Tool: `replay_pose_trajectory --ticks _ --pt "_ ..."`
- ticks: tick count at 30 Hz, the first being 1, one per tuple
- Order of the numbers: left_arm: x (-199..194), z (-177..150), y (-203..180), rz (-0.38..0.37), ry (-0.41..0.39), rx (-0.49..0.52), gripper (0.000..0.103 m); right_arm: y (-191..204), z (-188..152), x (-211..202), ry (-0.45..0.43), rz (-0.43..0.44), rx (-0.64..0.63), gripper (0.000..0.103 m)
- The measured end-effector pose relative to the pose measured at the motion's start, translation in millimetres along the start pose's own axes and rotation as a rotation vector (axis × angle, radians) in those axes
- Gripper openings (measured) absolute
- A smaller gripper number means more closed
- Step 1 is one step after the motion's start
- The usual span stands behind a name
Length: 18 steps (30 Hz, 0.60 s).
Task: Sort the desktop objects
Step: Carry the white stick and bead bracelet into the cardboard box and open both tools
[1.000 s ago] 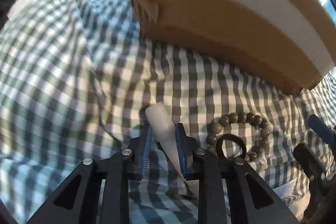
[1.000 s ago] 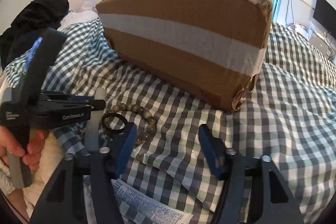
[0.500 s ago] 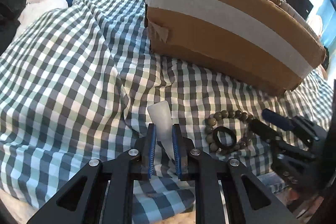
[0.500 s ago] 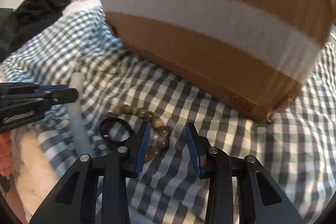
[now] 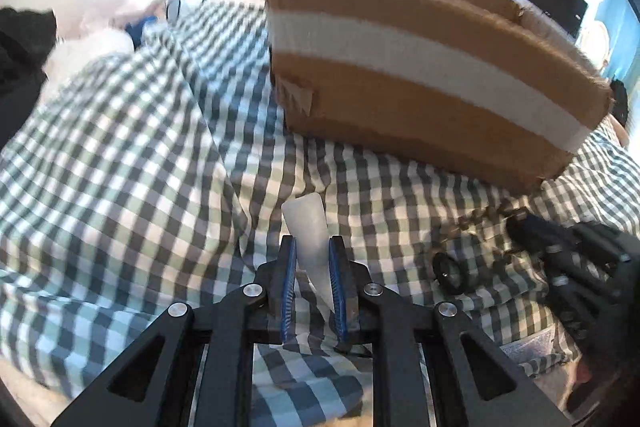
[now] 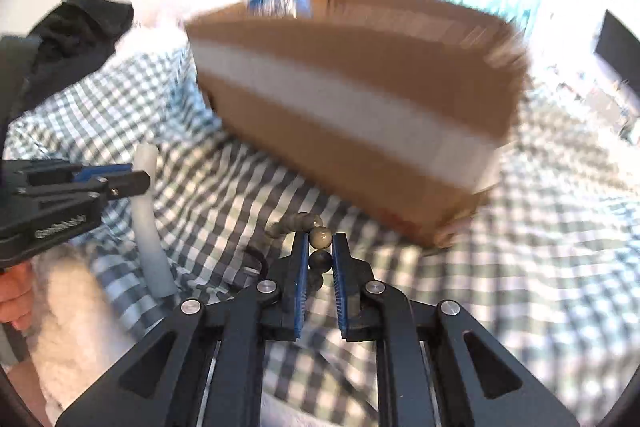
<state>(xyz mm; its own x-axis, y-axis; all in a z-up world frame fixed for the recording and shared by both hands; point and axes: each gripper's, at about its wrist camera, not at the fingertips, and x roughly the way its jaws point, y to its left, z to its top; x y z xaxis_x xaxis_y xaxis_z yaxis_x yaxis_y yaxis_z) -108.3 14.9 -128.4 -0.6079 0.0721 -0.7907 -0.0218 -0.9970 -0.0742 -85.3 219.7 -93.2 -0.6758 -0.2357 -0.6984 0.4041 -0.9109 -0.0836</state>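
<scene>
Both tongs loaded; the cardboard box (image 5: 432,75) comes next.

Your left tongs (image 5: 313,267), angled down over the bed (image 5: 120,155), are pinching the white tube (image 5: 308,227), with the box at 1 o'clock. Your right tongs (image 6: 320,267), also tilted down, are closing on the bead bracelet (image 6: 320,238), beads between the pads; the box sits at 12 o'clock. I'd say carry each over the rim, then release.

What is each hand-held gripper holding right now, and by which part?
Left hand-held gripper: white tube, clamped near mid-length. Right hand-held gripper, jaws closing: bead bracelet, pinched at beads on one side.
</scene>
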Motion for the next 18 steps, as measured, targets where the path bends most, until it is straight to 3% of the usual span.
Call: replay_pose_trajectory --ticks 7,18 --pt "-41.9 -5.3 0.9 0.021 -0.150 -0.013 0.016 -11.7 -2.6 -59.3 -0.094 -0.072 0.046 0.011" --pt "-91.3 -22.3 -6.9 0.010 -0.261 0.006 0.017 -4.5 -26.9 -103.5 -0.086 -0.057 0.129 0.011"
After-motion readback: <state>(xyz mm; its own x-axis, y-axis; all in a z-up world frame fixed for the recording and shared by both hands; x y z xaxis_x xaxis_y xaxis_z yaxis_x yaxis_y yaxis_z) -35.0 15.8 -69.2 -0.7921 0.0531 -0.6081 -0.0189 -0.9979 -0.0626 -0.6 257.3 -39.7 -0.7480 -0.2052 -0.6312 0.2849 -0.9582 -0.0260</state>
